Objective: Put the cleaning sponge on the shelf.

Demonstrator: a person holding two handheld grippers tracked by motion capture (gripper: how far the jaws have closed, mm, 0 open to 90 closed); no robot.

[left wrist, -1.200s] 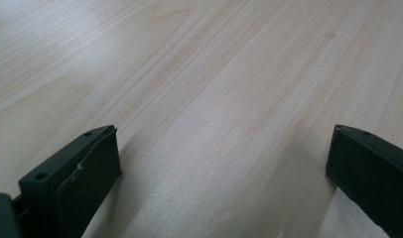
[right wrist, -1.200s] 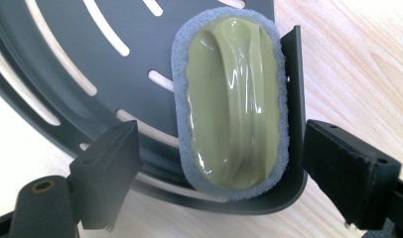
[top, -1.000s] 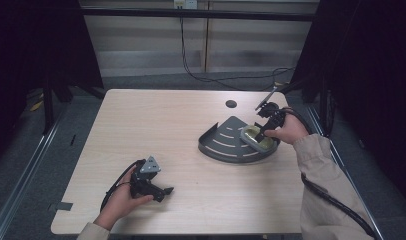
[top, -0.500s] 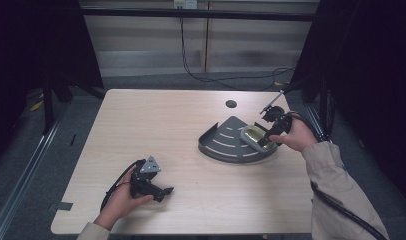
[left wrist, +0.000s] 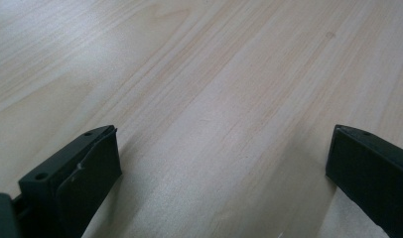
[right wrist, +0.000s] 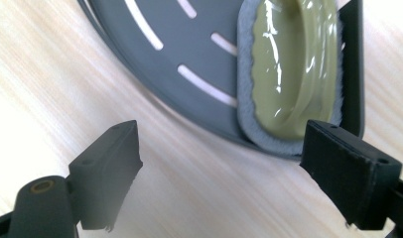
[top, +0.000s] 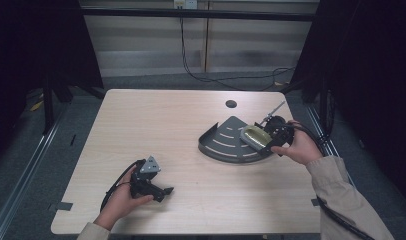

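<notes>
From above, the left gripper lies low on the table at about seven o'clock, held in a hand, with a grey three-cornered plate on top and a cable looping behind it. Its own camera adds what the high view cannot: both jaws spread wide, flat wood grain between them and nothing gripped.

Moving right, a round hole sits in the tabletop near one o'clock. Below it lies a dark grey fan-shaped tray with pale slots. At the tray's right end rests an olive-green dish on a grey pad (the pad's fuzzy edge is plain in the right gripper view, hardly so from above).

The right gripper is held at three o'clock, just beside the dish, the hand partly covering the tray's far corner. Its camera shows the jaws wide apart and holding nothing: the dish lies ahead at one o'clock, its near edge just past the right jaw, while the tray's curved rim crosses the gap between the jaws over bare wood.
</notes>
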